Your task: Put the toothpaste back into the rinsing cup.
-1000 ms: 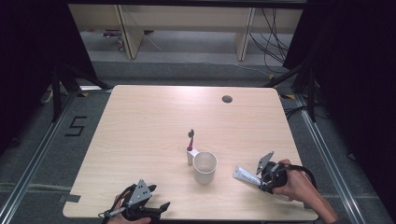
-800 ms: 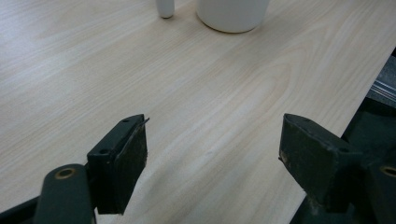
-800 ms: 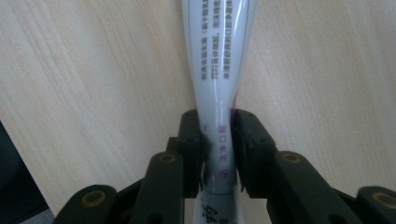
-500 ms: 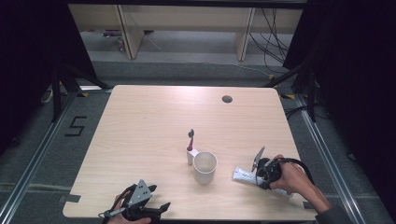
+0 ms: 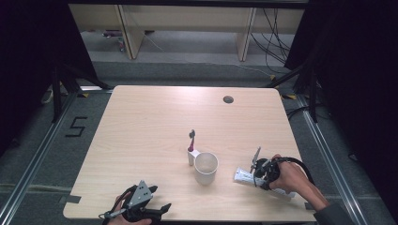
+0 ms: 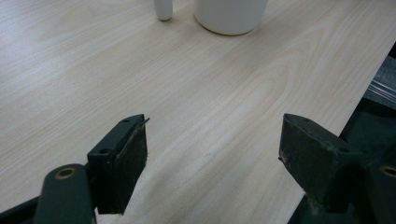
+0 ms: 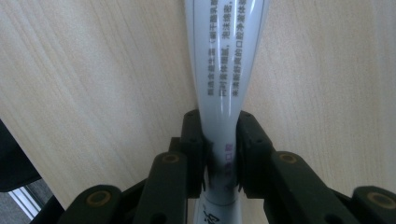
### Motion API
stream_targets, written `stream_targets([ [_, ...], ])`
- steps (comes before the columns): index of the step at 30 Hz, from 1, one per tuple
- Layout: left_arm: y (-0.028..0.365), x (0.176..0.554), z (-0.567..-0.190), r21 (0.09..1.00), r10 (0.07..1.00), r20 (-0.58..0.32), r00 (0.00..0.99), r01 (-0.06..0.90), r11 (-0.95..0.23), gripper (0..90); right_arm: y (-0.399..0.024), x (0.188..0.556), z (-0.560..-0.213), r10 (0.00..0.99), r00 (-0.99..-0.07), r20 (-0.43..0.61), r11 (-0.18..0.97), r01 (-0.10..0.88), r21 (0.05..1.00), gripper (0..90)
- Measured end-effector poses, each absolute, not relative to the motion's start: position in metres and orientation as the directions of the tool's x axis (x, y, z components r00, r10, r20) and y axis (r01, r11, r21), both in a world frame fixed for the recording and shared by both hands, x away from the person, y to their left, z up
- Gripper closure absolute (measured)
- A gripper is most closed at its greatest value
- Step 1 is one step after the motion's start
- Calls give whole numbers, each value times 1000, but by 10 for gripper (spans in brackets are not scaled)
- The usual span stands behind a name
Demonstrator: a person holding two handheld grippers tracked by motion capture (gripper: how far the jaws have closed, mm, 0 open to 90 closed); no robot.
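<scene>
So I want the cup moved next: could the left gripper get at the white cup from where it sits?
Probably yes. The left gripper stands open, and bare table lies between it and the white cup. The toothbrush holder stands beside the cup, not in the path.

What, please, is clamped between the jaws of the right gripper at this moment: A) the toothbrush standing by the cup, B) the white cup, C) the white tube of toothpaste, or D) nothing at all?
C: in the right gripper view the right gripper has both jaws pressed on the white tube of toothpaste, which lies on the table.
</scene>
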State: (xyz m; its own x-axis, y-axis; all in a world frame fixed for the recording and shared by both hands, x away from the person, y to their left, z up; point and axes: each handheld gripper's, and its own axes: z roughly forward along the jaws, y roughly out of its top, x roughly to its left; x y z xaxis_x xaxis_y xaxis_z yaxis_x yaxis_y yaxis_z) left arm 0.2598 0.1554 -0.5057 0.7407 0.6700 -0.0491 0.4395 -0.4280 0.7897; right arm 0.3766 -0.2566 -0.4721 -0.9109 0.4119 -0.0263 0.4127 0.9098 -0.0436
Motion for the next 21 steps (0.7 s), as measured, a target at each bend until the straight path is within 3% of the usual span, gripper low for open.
stream_targets([
  [14, 154, 260, -507, 798, 678, -67, 732, 447, -404, 234, -255, 371, -472, 373, -926, -62, 926, 376, -33, 766],
  [18, 154, 260, -507, 800, 677, -69, 733, 446, -401, 234, -258, 374, -468, 362, -930, -62, 932, 362, 3, 767],
  [20, 156, 261, -506, 791, 674, -56, 737, 445, -421, 234, -260, 372, -464, 402, -913, -63, 915, 401, 26, 768],
  [21, 156, 261, -506, 790, 674, -55, 737, 445, -423, 234, -262, 375, -462, 373, -925, -71, 927, 370, 51, 768],
])
